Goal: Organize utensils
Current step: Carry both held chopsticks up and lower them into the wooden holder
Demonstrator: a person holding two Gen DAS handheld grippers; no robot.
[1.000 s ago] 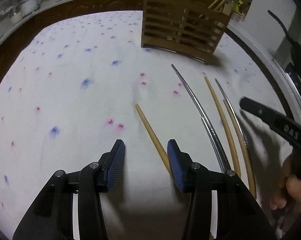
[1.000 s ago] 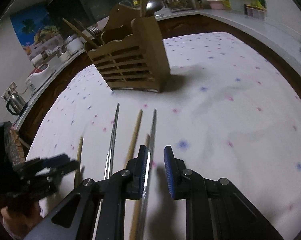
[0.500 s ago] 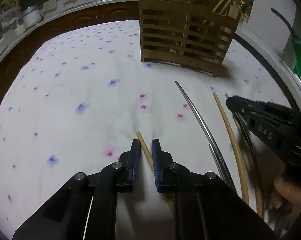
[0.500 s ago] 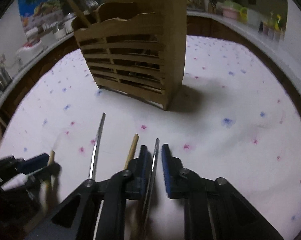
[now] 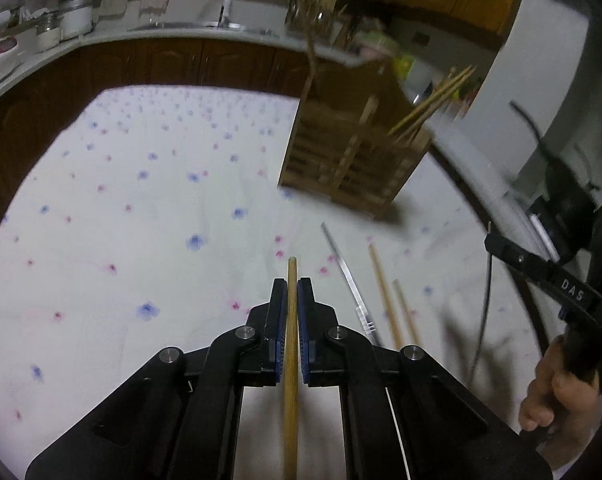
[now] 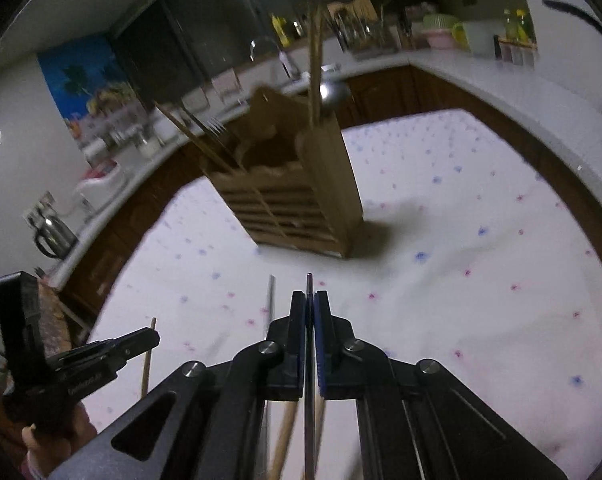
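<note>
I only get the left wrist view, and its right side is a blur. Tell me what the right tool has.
Observer: The right tool is shut on a metal chopstick; the tip pokes just past the pads.
Operator: Give me its aim.
Observer: The chopstick points toward the near corner of the wooden holder, with bare cloth between them.
Operator: Now the holder's contents, from that side.
Observer: A fork leans out of the end on the left of the right wrist view, beside wooden chopsticks.
</note>
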